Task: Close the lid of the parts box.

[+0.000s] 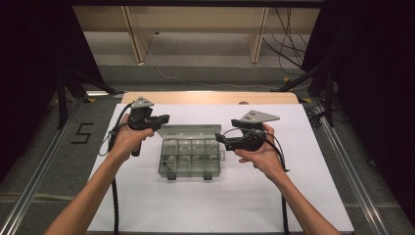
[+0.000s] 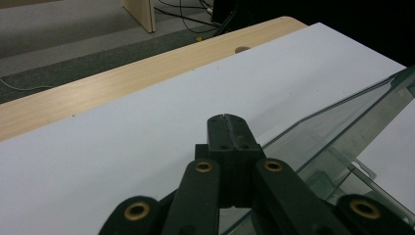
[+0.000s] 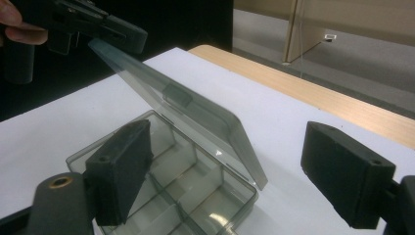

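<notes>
Right tongs (image 3: 235,176) are gaping empty above the box (image 3: 195,191); we are judging it light, stiff, slippery plastic. Left tongs (image 2: 228,128), shut, are propping the lid (image 3: 171,98) by its corner, the best hold.

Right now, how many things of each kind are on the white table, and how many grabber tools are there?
Clear grey compartment boxes, lid up: 1
Black grippers: 2, the left gripper shut at the lid's corner, the right gripper open above the box
White sheets on the table: 1
Total: 4
</notes>
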